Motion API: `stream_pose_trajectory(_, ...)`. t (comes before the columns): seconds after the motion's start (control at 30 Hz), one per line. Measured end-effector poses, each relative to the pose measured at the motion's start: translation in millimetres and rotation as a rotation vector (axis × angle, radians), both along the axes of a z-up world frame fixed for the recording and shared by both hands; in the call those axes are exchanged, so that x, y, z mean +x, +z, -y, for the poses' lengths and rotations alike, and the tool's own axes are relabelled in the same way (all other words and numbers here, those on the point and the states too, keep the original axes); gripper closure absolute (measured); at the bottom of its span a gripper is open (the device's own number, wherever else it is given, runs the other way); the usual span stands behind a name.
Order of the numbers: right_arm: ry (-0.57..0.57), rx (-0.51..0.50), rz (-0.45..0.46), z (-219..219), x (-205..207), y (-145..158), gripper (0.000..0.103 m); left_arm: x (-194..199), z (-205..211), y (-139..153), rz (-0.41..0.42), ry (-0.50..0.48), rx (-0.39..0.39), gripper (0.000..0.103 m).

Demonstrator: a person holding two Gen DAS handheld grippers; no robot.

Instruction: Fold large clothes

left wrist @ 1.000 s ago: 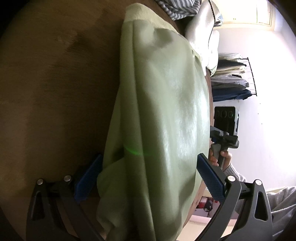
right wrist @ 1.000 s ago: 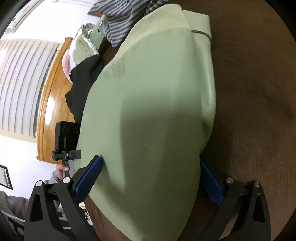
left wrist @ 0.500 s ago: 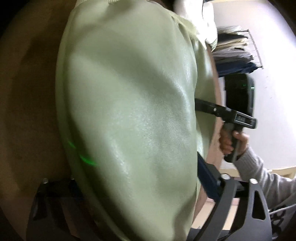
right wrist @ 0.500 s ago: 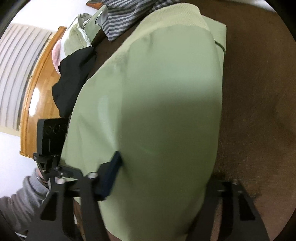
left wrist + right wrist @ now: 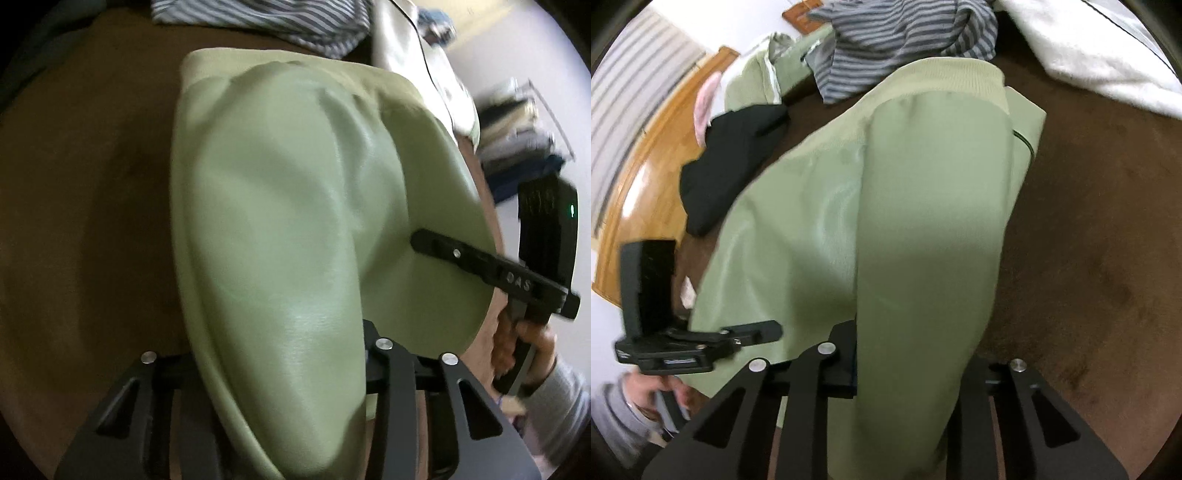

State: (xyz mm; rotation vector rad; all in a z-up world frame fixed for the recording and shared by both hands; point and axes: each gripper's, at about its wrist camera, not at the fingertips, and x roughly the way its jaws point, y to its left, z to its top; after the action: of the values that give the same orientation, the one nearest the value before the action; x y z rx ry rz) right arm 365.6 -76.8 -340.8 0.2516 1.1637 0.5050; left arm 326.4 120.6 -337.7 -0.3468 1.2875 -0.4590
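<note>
My left tongs (image 5: 280, 354) have just been closing, and the near edge of the pale green jacket (image 5: 295, 206) is bunched between their jaws, pinched tight. My right tongs (image 5: 908, 365) have just been closing too, and they clamp another fold of the same jacket (image 5: 923, 229) at its near edge. In the left wrist view the right tongs (image 5: 417, 236) show from the side, their tip sunk into the cloth at the right, with my hand (image 5: 517, 347) on the handle and a grey sleeve (image 5: 561, 398) behind it. In the right wrist view the left tongs (image 5: 772, 328) reach in from the left onto the jacket.

The jacket lies lengthwise on the dark brown bed cover (image 5: 1089, 240), its ribbed hem (image 5: 945, 74) at the far end. Just beyond that hem lies a grey striped garment (image 5: 894, 33). To the far right lies a white garment (image 5: 1089, 44). To the far left a black garment (image 5: 731, 162) touches the jacket's edge, beside the wooden bed frame (image 5: 642, 192). A rack of folded clothes (image 5: 517, 129) stands blurred against the right wall.
</note>
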Motion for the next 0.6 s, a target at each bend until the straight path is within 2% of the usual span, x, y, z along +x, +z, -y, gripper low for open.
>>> stream_pose_trajectory(0.33, 0.017, -0.008, 0.055, -6.7, -7.8, 47.4, 0.083, -3.4, 13.5, 42.8, 0.057, -0.011, 0.053, 0.068)
stream_pose_trajectory(0.5, 0.012, -0.003, 0.050, -0.9, -16.6, 83.9, 0.083, 1.1, 17.2, 72.7, 0.059, -0.034, 0.074, 0.068)
stream_pose_trajectory(0.6, 0.013, -0.005, 0.045, -0.4, -23.9, 111.7, 0.083, -7.4, 8.7, 93.9, 0.051, -0.036, 0.062, 0.068)
